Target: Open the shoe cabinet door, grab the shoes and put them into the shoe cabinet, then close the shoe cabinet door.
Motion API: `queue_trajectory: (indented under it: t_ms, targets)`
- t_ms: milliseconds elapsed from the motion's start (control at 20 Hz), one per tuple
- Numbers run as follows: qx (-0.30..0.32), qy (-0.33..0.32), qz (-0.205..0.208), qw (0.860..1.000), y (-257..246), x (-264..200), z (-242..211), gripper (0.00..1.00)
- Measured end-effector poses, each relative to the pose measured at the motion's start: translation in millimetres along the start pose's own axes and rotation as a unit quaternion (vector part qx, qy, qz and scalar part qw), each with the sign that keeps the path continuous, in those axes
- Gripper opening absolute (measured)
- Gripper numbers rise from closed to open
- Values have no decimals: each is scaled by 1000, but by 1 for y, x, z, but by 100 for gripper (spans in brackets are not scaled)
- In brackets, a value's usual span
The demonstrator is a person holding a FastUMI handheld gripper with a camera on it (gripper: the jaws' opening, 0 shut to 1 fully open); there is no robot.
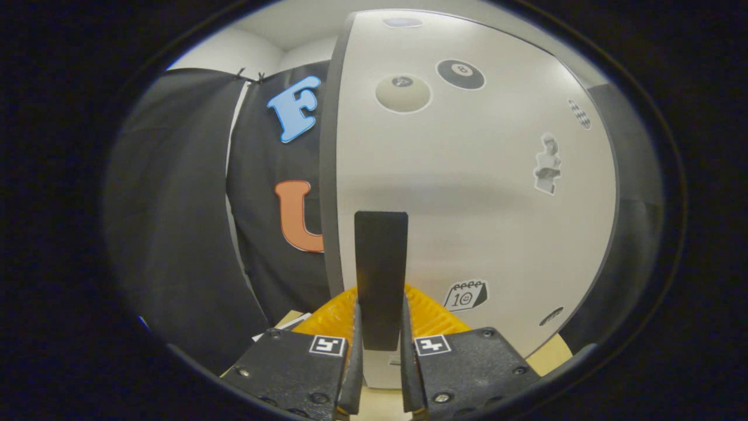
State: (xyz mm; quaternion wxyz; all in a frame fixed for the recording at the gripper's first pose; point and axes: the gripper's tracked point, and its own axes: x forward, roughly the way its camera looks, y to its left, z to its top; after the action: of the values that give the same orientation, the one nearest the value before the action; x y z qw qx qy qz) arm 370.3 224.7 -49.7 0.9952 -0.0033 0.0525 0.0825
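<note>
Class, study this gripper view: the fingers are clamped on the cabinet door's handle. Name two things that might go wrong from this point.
1. The gripper pinches only the lower end of the black handle, so it may slip off as the door swings.
2. The door's left edge stands close to the booth's cloth wall; a wide swing might brush or snag it.

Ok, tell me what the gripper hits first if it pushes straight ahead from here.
The gripper is already shut on the black door handle, so that is in its way at once. Straight beyond the handle comes the white shoe cabinet door, which looks very close, though the depth is hard to judge.
</note>
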Motion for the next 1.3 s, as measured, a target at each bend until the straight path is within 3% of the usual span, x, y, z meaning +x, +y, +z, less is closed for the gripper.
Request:
queue_trajectory:
  t_ms: [250,700,1150,1300]
  targets:
    - [3,4,23,1000,-15,-80,-12,27]
    - [21,-8,-7,1000,-84,-220,-36,25]
    - [4,-15,-65,998,-183,-302,-48,14]
    - [-11,-13,-57,998,-214,-312,-51,10]
